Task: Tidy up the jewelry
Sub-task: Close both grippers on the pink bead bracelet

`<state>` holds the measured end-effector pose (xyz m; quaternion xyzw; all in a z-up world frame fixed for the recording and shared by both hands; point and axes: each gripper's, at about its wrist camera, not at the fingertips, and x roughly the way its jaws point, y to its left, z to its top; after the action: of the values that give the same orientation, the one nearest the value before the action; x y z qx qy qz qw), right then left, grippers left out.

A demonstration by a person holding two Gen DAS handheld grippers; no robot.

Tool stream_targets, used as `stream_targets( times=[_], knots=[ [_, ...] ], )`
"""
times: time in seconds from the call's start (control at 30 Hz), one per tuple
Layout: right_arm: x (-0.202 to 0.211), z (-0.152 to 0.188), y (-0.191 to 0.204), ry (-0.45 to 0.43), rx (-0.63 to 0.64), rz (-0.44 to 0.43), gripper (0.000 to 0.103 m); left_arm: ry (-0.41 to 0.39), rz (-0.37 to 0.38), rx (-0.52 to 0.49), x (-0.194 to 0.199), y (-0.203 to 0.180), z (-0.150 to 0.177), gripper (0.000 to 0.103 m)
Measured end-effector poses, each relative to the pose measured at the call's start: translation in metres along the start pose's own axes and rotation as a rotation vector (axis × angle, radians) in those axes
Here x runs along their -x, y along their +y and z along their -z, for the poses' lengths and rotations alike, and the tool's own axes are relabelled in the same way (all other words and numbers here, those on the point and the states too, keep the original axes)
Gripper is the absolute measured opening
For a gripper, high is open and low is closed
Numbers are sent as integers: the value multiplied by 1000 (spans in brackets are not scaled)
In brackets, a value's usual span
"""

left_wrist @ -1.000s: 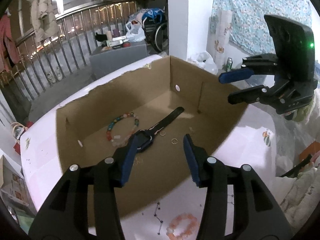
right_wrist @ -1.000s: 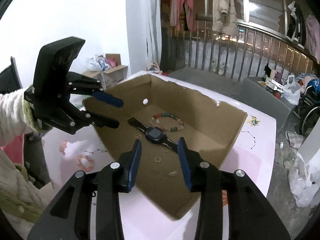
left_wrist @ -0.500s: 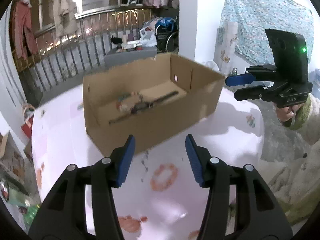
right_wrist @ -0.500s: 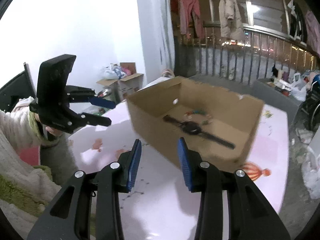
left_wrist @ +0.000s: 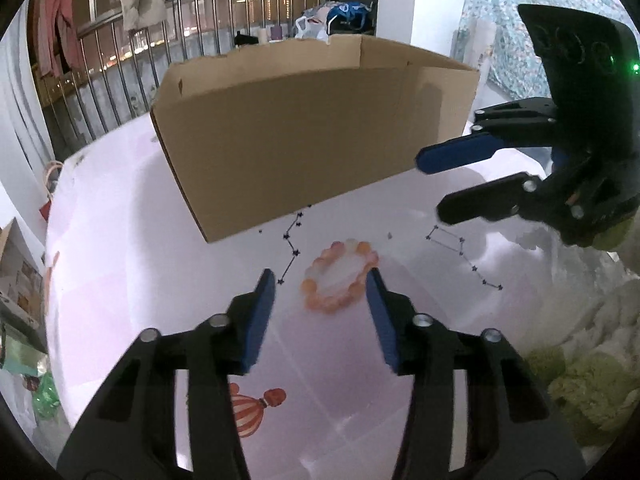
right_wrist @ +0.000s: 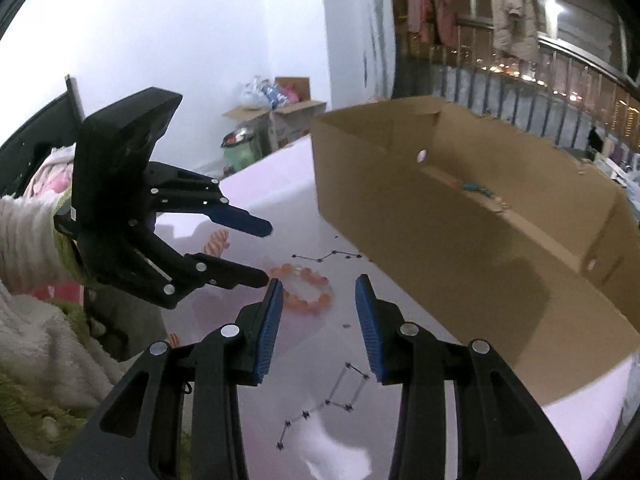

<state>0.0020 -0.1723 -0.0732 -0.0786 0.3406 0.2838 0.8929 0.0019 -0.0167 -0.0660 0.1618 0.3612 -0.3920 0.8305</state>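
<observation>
An orange and pink bead bracelet [left_wrist: 320, 305] lies flat on the pale table in front of the cardboard box [left_wrist: 300, 140]. My left gripper [left_wrist: 320, 276] hangs low over it. Its jaws are closing, the bracelet lies between the blue pads, and the pads do not press on it. In the right wrist view the same bracelet [right_wrist: 316, 302] lies just beyond my right gripper [right_wrist: 319, 280], which is open with nothing in it. The left gripper [right_wrist: 266, 253] reaches in from the left, and the right gripper [left_wrist: 430, 186] shows at the upper right. A coloured bead string [right_wrist: 476, 189] lies inside the box [right_wrist: 440, 240].
The tablecloth [left_wrist: 140, 280] carries printed constellation lines [right_wrist: 344, 392] and a hot-air balloon picture [left_wrist: 256, 408]. A person's fuzzy sleeve [right_wrist: 28, 240] holds the left gripper. A metal railing [left_wrist: 120, 80] with hanging clothes stands behind the table. Open cartons [right_wrist: 280, 120] sit on the floor.
Both grippers drew back from above the box and sank toward the table in front of it. The bracelet now lies between the left fingers, and the box's inside is hidden from the left view.
</observation>
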Motion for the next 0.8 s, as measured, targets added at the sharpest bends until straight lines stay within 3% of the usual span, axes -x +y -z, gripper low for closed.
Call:
stream_targets(
  times=[0.2,0.57,0.8],
  knots=[
    [-26,-6,1,42,21,-29,35,25,19,4,-13,7,2,27],
    [-49,-4,-5,108,2,-37,26,24,59,46,-21,13,-1,19],
    [-55,6,-4,161,16,-40,14,35,76,22,-28,5,3,15]
  ],
)
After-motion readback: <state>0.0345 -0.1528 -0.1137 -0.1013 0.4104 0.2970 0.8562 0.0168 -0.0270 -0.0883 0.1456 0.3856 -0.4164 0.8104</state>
